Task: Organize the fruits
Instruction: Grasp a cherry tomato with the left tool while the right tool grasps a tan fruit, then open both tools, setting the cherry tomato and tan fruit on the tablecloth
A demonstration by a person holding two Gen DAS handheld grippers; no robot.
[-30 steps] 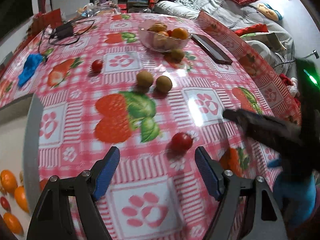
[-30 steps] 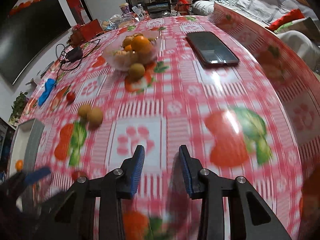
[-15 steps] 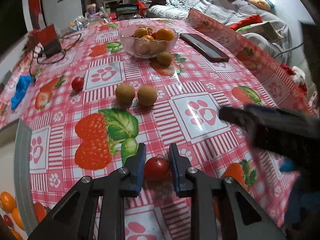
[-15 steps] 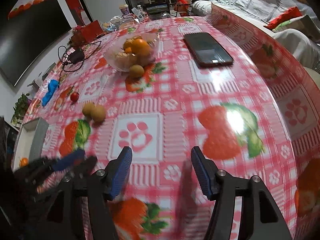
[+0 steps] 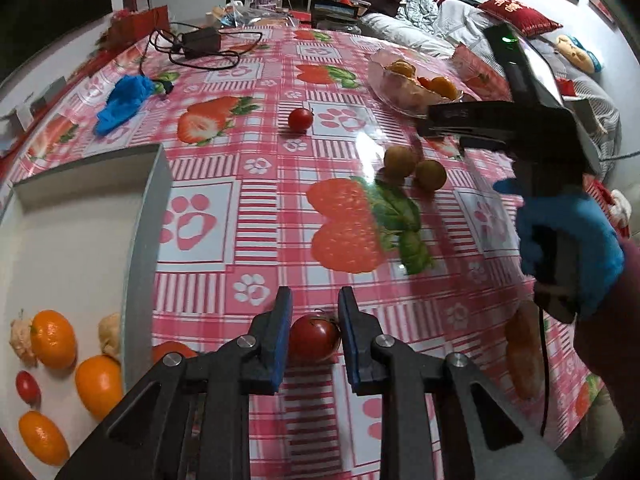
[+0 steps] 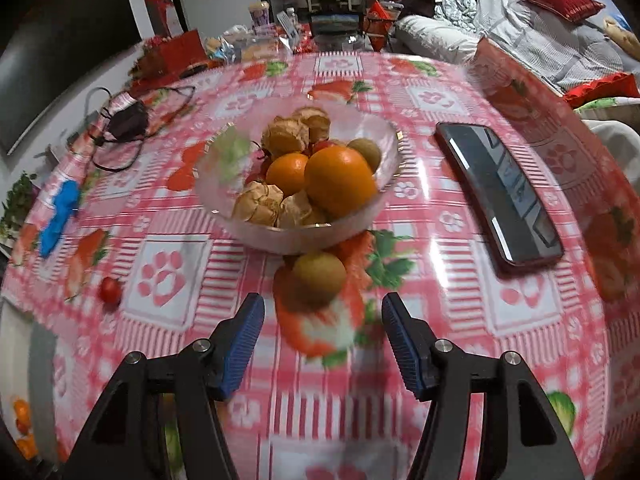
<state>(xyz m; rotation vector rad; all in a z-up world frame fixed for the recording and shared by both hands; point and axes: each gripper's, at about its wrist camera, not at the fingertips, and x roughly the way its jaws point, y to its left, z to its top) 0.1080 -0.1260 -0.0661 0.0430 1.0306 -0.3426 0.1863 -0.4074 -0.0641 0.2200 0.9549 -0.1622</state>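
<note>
Left tongs (image 5: 312,334) are clamped tight on a small tomato (image 5: 313,338), pads pressing both its sides, just beside the tray (image 5: 146,216) where I am sorting. Right tongs (image 6: 322,332) stand half-open, having just widened, with nothing between the pads; a brown fruit (image 6: 319,278) sits a little ahead of them on the cloth (image 6: 460,296), touching or almost touching the bowl (image 6: 388,184).

Outward from my left grip, the tray already holds several oranges (image 5: 54,338), one small tomato (image 5: 27,387) and a couple of pale husked fruits (image 5: 110,334), so I judge the job well started but far from finished. A second loose tomato (image 5: 300,119) lies farther out on the cloth, and two brown fruits (image 5: 414,168) sit side by side near my right hand (image 5: 568,236).

The bowl itself is full: oranges, husked fruits, another brown one, and perhaps something red underneath, though blur makes that hard to confirm. A phone (image 6: 498,194) lies well clear to its right.

Left to do, as I read it: drop this tomato in the tray, collect the strays, then empty the bowl.
</note>
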